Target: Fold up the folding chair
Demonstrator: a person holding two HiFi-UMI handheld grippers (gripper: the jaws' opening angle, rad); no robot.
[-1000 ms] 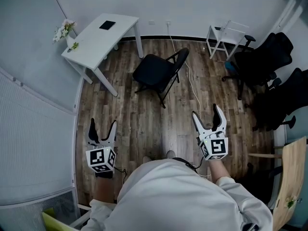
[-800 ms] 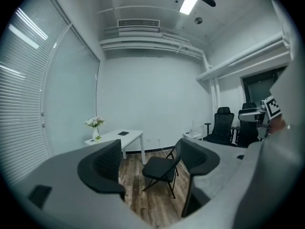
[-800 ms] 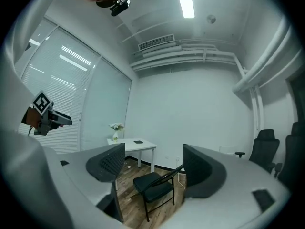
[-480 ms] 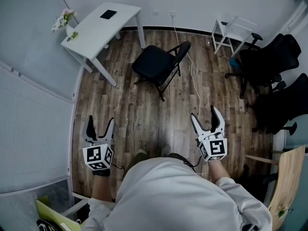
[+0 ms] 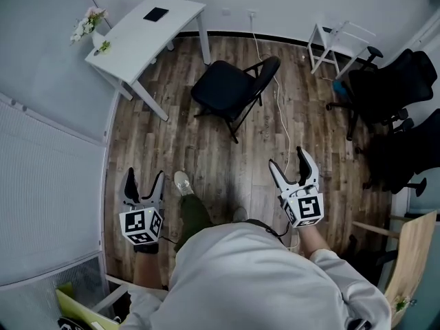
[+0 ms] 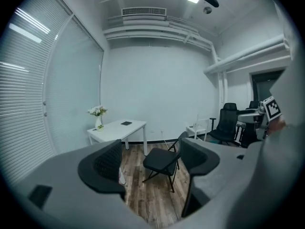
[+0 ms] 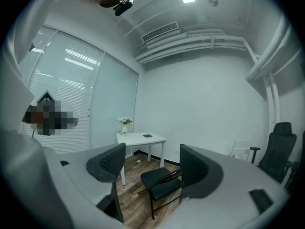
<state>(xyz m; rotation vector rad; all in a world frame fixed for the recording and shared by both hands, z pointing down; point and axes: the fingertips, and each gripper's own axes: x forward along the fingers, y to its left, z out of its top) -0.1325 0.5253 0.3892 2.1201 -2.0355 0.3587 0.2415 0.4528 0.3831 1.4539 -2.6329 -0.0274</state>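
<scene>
A black folding chair (image 5: 230,91) stands unfolded on the wood floor, well ahead of me, its seat toward the white desk. It shows between the jaws in the left gripper view (image 6: 162,161) and the right gripper view (image 7: 159,184), still far off. My left gripper (image 5: 144,183) is open at the lower left, nothing between its fingers. My right gripper (image 5: 292,165) is open at the lower right, also empty. Both point toward the chair. A foot (image 5: 182,183) is stepping forward between them.
A white desk (image 5: 148,33) with a flower vase (image 5: 88,27) and a dark flat item stands at the far left. A white cable (image 5: 280,119) runs along the floor right of the chair. Black office chairs (image 5: 388,98) and a small white rack (image 5: 337,43) crowd the right side.
The person has stepped forward, one foot now showing ahead on the floor. Both grippers have sunk slightly and stay open and empty. The chair has not moved.
</scene>
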